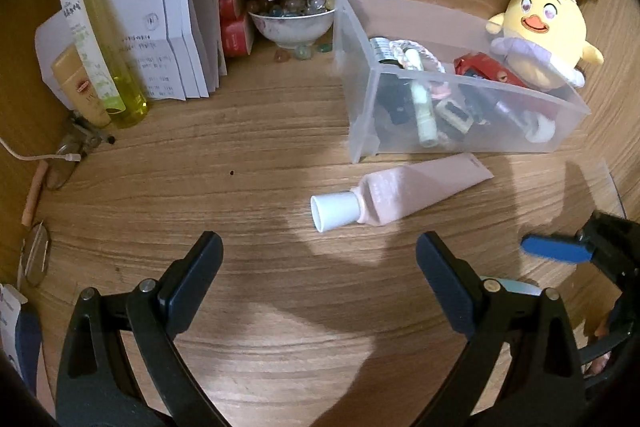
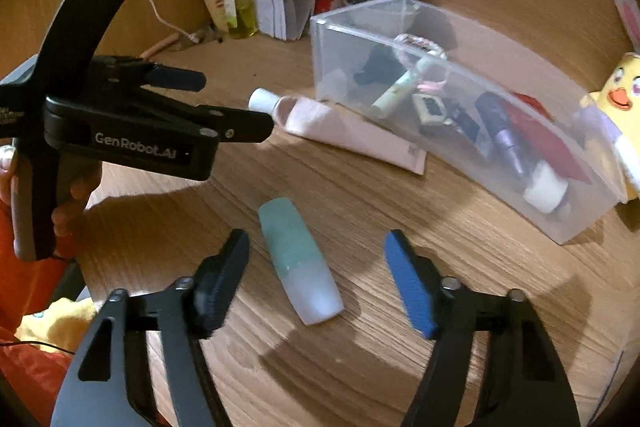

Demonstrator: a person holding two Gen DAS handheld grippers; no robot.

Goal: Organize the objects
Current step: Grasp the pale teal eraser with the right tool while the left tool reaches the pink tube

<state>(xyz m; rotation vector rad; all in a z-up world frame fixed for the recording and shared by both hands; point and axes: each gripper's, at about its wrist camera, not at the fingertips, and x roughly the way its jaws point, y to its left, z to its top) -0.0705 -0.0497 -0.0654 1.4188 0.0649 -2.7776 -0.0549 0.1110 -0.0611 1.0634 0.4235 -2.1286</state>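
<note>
Straddling a small green-and-white bottle point(image 2: 299, 261) that lies flat on the bench point(image 2: 360, 367), the right tool point(image 2: 316, 281) has its two fingers spread to either side of it, neither pad touching the plastic, so nothing is gripped yet. The bottle sits nearer the dark left finger than the blue right one, and it lies slightly askew to the line of the tool; if the fingers close as they stand, I judge the near pad would strike first and roll or spin the rounded body out of the gap. Just beyond and to the left, the left tool point(image 1: 320, 263) hangs empty with its fingers wide apart, aimed at a pink tube point(image 1: 404, 195) whose white cap point(image 1: 334, 211) points toward it. That tube rests just beside the front wall of a clear plastic box point(image 1: 472, 131), already crowded with small cosmetics. A careless reach could nudge the box, or tip the yellow plush chick point(image 1: 540, 39) at its far end. Farther still stand a bowl of glass beads point(image 1: 294, 21) and folded papers point(image 1: 168, 35).
</note>
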